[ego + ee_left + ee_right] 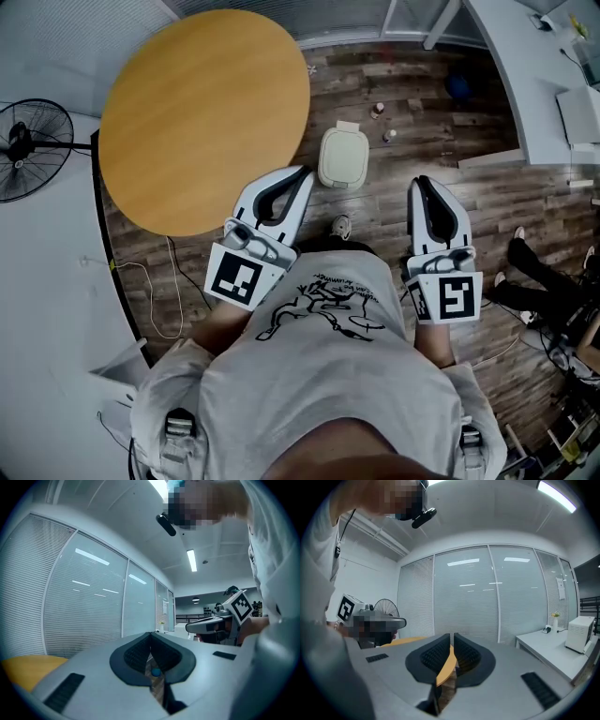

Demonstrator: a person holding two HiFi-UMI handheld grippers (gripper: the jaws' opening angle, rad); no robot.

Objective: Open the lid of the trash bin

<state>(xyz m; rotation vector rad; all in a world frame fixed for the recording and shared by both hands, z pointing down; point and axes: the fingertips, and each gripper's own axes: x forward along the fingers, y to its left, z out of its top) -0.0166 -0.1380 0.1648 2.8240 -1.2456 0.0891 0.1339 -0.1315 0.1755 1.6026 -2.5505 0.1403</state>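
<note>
The trash bin (343, 157) stands on the wooden floor (422, 159), just beside the edge of the round wooden table (206, 112) and directly ahead of the person's shoe (342, 227). It is a small, pale bin with rounded corners, and its lid lies flat and closed.

Neither gripper touches it. The left gripper (302, 174) (151, 639) is held out in front of the person's chest, its tip pointing toward the bin's near left corner from above. Its own view shows the two dark pads pressed together at the tip with nothing between them. Through the slit lower down only floor and a small blue ball (155, 672) can be seen.

The right gripper (421, 184) (452, 639) is held to the right of the bin, well apart from it. Its jaws are drawn together to a thin slit and hold nothing. The table edge (443, 670) shows behind them.

Farther out, the blue ball (457, 86) rests on the floor near a white desk (530, 94). A standing fan (33, 150) is at the far left, beyond the table.
</note>
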